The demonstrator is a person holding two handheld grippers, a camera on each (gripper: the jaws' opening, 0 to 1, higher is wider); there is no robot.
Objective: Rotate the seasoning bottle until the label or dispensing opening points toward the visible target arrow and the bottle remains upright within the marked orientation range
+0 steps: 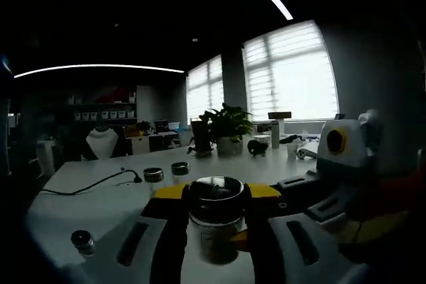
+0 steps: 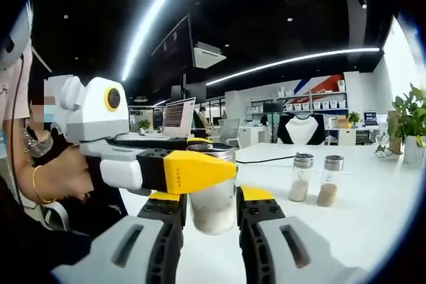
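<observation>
A: Office table [image 2: 373, 217]; bottle [image 2: 213, 197] upright between right hand-held gripper [image 2: 212, 212] jaws, which clamp its body.

B: Left hand-held gripper [image 2: 200, 171]?

A: Grips the cap from the left. Arrow not visible.

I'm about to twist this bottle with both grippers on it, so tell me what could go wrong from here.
1. Both the left gripper and the right gripper close on the same seasoning bottle; turning them against each other could tip it or make it slip.
2. Two small shakers stand nearby on the white table; a wide swing might knock them over.
3. I can't make out an arrow or label, so the aim may be off.
</observation>
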